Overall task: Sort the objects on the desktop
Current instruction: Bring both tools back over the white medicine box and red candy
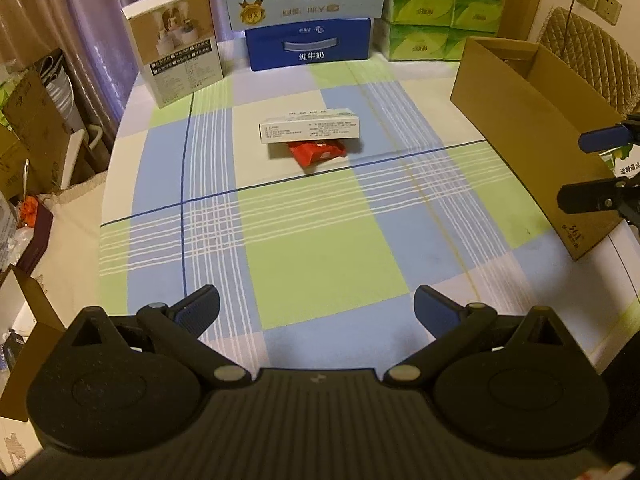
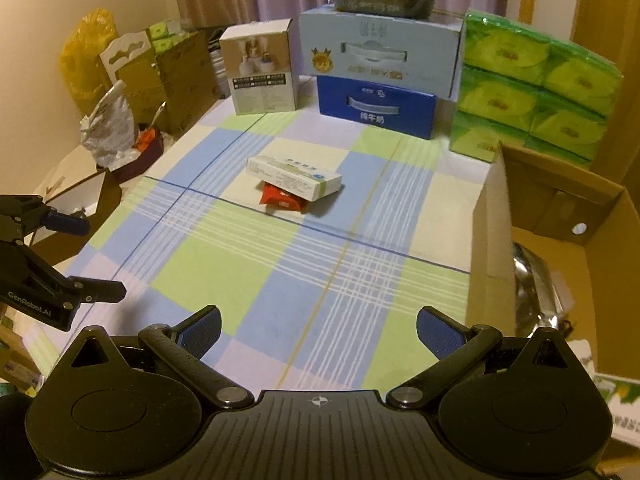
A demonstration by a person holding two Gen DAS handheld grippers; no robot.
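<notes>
Left tool (image 1: 316,314): jaws spread wide, nothing between them. Both blue-padded fingers (image 1: 198,312) seen at the bottom of its own view, pointing forward and level, raised above the desk (image 1: 312,256). In the right wrist view the left tool (image 2: 86,258) shows at the left edge, side-on, its two fingers stacked one above the other with a clear gap, so it looks rolled relative to that camera.

Right tool (image 2: 318,326): jaws also spread wide, holding nothing, fingers (image 2: 438,332) pointing forward, raised above the desk. In the left wrist view the right tool (image 1: 584,170) pokes in at the right edge, fingers apart, empty. The two tools are well apart. No hands or sleeves visible.
</notes>
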